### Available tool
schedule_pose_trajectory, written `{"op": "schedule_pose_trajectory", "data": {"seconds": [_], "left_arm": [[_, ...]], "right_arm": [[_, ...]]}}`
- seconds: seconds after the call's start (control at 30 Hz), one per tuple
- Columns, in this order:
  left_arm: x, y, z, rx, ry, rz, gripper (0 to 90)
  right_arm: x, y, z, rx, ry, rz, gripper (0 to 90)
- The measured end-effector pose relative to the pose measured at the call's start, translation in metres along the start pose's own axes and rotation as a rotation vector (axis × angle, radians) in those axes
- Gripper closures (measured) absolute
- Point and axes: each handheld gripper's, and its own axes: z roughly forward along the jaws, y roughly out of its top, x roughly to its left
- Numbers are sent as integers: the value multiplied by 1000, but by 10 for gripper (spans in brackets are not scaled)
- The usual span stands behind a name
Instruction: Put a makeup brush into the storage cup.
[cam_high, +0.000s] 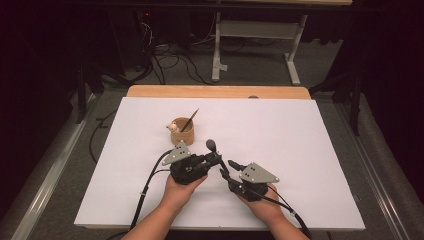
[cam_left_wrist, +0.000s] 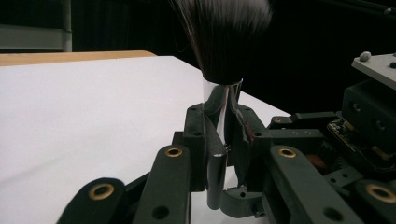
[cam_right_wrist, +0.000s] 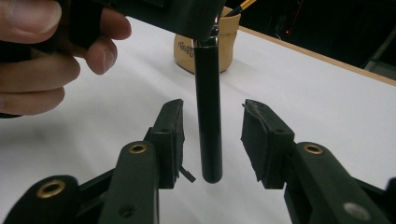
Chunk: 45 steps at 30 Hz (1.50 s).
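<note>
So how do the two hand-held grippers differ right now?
The left hand-held gripper is shut on the makeup brush, holding it upright with bristles up; the right hand-held gripper stands open, its pads clear of the brush's black handle between them. Both are black, two-jawed and held above the white table.

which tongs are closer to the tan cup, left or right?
Left. The left tongs, shut on the makeup brush, sit just below and right of the tan cup. The right tongs stand open around the brush's handle, further right and nearer the person.
</note>
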Motion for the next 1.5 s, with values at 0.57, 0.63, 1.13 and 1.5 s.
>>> {"op": "schedule_pose_trajectory", "data": {"seconds": [0.57,0.63,1.13,1.5], "left_arm": [[3,3,-10,0,48,27,766],[3,3,-12,0,55,28,766],[10,7,-23,-2,93,42,766],[17,11,-33,-11,131,44,765]], "right_arm": [[-13,1,-7,-9,16,83,436],[-15,0,-7,-12,15,80,414],[-24,-1,-11,-10,23,115,241],[-30,-2,-15,-4,23,128,158]]}}
